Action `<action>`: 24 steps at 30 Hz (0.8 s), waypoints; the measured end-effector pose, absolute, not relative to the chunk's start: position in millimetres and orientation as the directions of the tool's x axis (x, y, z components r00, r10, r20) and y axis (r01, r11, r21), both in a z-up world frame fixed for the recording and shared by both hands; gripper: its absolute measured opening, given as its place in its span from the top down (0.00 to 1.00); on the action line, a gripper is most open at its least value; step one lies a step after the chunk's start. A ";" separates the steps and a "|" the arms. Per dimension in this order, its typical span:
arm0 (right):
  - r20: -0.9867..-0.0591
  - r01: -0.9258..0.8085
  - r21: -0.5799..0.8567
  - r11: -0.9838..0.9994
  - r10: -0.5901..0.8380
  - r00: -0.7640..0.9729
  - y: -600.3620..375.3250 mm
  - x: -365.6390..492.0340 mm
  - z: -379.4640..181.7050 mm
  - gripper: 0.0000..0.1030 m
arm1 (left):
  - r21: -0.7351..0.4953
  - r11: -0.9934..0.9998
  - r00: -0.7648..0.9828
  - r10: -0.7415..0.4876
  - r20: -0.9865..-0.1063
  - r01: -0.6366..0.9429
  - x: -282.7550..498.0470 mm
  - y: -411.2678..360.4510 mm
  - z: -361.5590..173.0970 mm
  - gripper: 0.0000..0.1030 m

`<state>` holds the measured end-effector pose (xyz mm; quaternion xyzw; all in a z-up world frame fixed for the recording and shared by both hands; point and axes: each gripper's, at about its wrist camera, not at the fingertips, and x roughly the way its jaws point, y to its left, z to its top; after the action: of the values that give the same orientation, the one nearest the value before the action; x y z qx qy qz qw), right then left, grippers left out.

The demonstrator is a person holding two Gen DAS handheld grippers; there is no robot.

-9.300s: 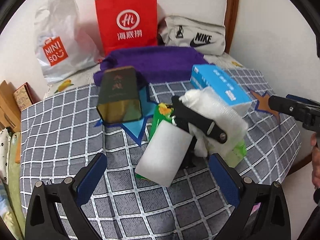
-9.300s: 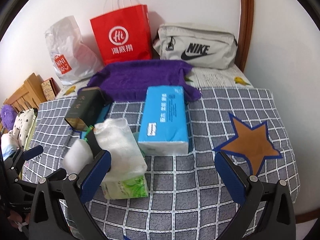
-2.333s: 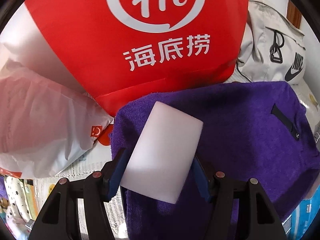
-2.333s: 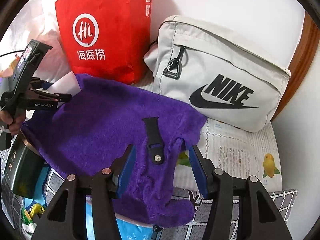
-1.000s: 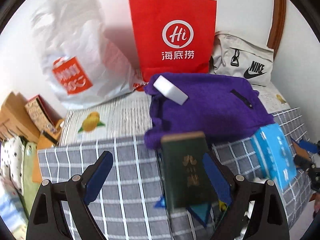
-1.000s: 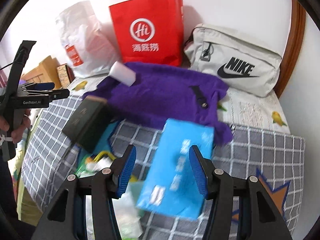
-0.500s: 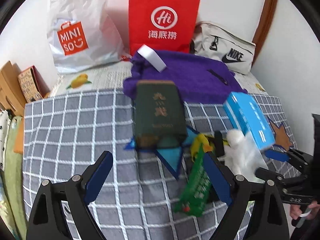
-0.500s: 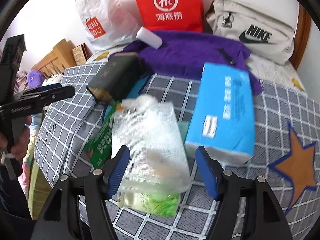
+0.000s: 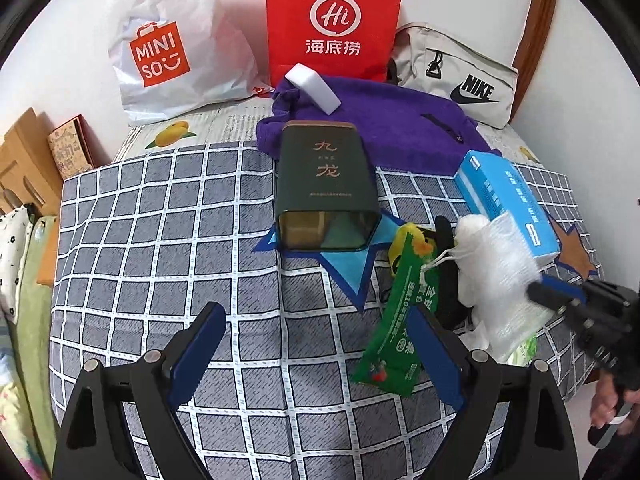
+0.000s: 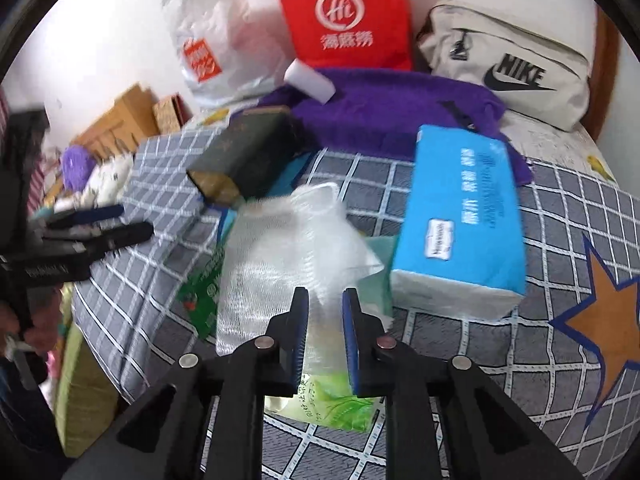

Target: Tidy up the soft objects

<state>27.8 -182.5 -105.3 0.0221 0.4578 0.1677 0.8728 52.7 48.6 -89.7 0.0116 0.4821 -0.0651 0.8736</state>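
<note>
The right gripper (image 10: 323, 300) is closing its fingers on the white mesh bag (image 10: 288, 248) (just left of the blue tissue box (image 10: 464, 216)). Left gripper (image 9: 316, 344) is wide open w/ nothing between, over the bed (image 9: 160, 240).

The left tongs (image 9: 316, 354) gape wide and empty, while the right tongs (image 10: 323, 334) are closing, angled downward.

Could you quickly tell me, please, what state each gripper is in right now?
Left gripper: open, holding nothing.
Right gripper: fingers closing on the white mesh pouch, which sits between them.
</note>
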 end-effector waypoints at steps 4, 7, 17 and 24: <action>-0.778 -0.270 0.186 0.945 0.309 0.548 -190.6 21.4 -98.1 0.93 | -0.036 0.991 0.518 -0.100 -0.849 0.132 49.6 44.0 -94.8 0.11; -0.768 -0.269 0.156 0.950 0.288 0.572 -197.2 13.2 -91.7 0.94 | -0.028 0.990 0.511 -0.095 -0.855 0.138 47.9 40.3 -100.6 0.11; -0.821 -0.170 0.161 0.972 0.228 0.523 -239.7 -0.3 -112.7 0.90 | -0.020 0.964 0.488 -0.153 -0.860 0.266 49.2 6.5 -124.2 0.11; -0.830 -0.120 0.221 0.968 0.251 0.497 -253.3 -3.9 -126.9 0.54 | 0.045 0.960 0.464 -0.092 -0.881 0.275 56.3 3.6 -146.2 0.11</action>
<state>-3.9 -253.3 -126.9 0.0669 0.4896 0.1075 0.8627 56.3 3.6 -146.2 0.0906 0.5062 -0.1077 0.8509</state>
